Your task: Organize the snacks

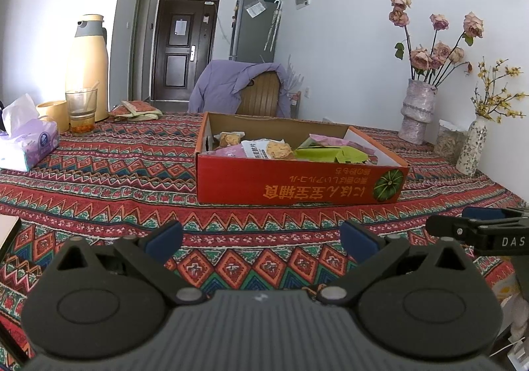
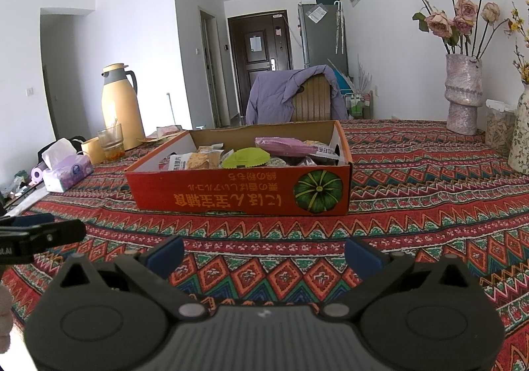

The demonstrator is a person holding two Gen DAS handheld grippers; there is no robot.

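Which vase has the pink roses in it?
The chunky, speckled pinkish-grey vase holds the pink roses. The slimmer white flowery vase beside it holds yellow-blossom twigs.

Right gripper [image 2: 264, 253] hovers low over the patterned tablecloth [image 2: 429, 205], blue-padded fingers [image 2: 165, 253] spread wide, nothing between them. Red cardboard box [image 2: 238, 192] sits ahead on the cloth, holding mixed snack packets [image 2: 244, 156]. Left gripper [image 2: 43, 228] tip shows at left edge, its state unclear.
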